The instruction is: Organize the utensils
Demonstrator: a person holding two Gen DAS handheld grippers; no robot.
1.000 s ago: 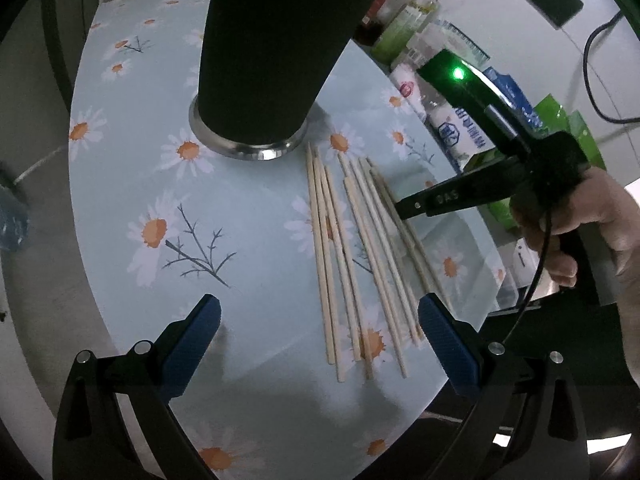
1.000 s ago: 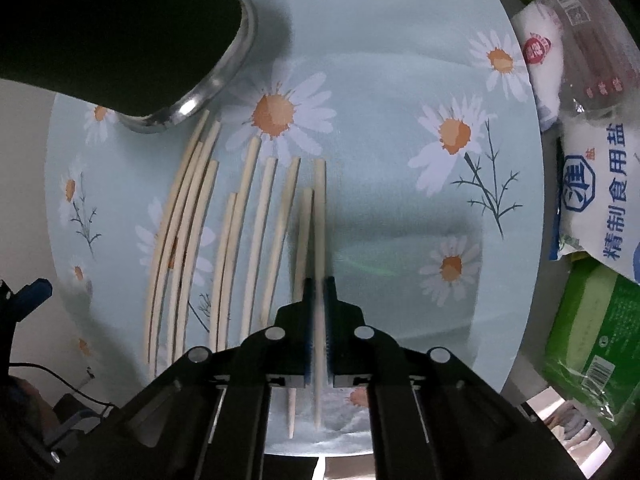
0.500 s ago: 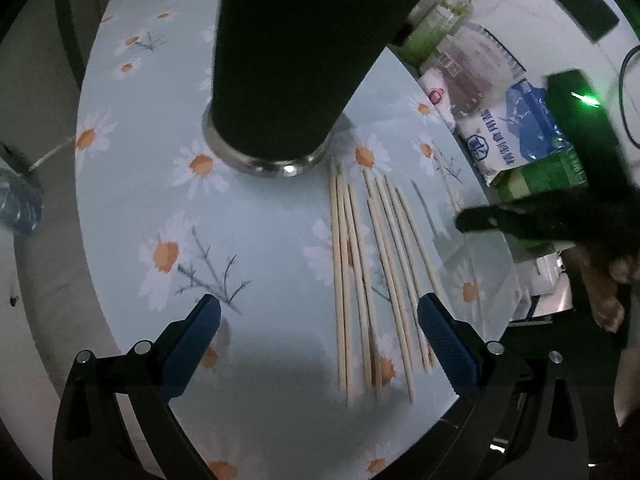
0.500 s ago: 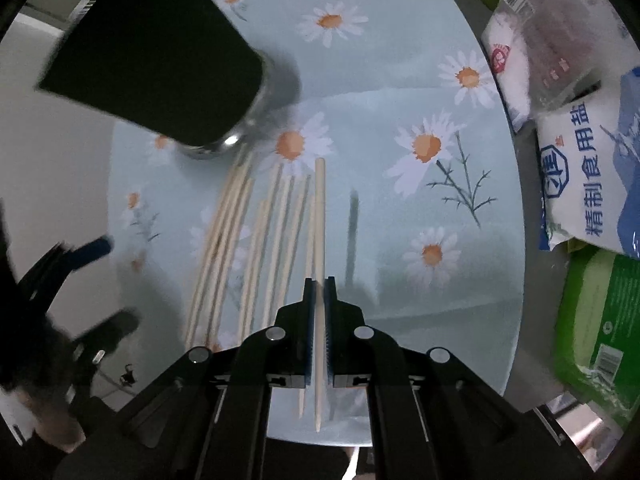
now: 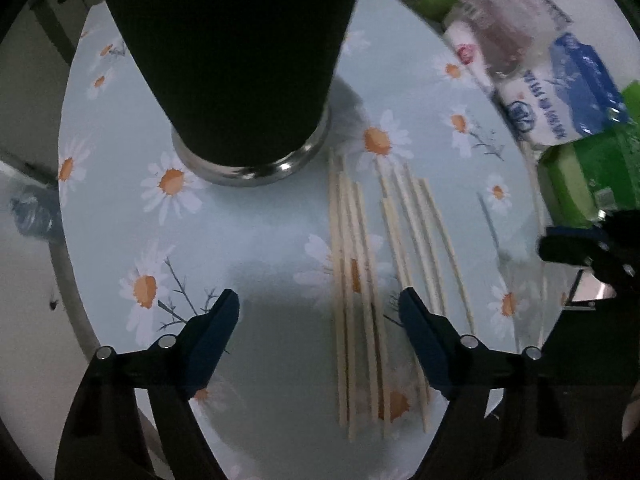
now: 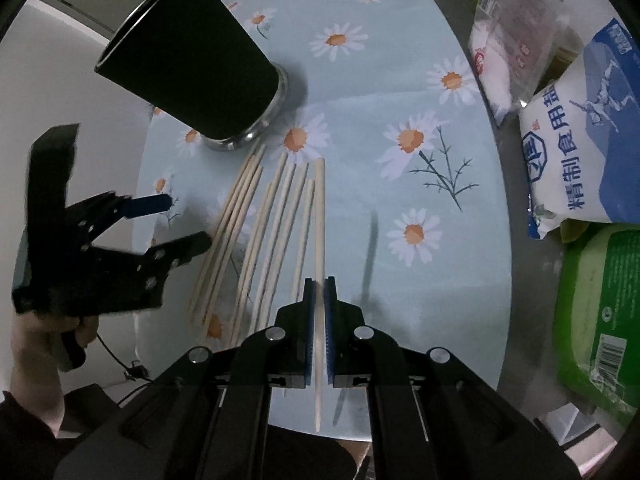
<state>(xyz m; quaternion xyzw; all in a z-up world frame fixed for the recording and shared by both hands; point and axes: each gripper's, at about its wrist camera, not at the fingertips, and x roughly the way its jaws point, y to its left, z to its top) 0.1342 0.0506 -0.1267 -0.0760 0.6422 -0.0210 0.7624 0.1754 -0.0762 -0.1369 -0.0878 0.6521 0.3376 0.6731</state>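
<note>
Several wooden chopsticks [image 5: 372, 264] lie side by side on a round table with a daisy-print cloth [image 5: 248, 240]. A tall black cup [image 5: 236, 48] with a steel base stands behind them; it also shows in the right wrist view [image 6: 192, 68]. My right gripper [image 6: 319, 288] is shut on one chopstick [image 6: 319, 220] and holds it above the table, its shadow on the cloth. The rest of the chopsticks [image 6: 256, 236] lie to its left. My left gripper [image 5: 318, 308] is open and empty over the near ends of the chopsticks; it also shows in the right wrist view [image 6: 180, 220].
Bags and packets crowd the right side: a white and blue salt bag [image 6: 580, 140], a green pack [image 6: 600, 312], a clear packet [image 6: 516, 28]. The same bags appear in the left wrist view [image 5: 560, 92]. The table's edge [image 5: 68, 240] curves close on the left.
My right gripper has lifted one chopstick off the row and pulled back and up. My left gripper has moved forward and right, nearer the cup and over the chopsticks.
</note>
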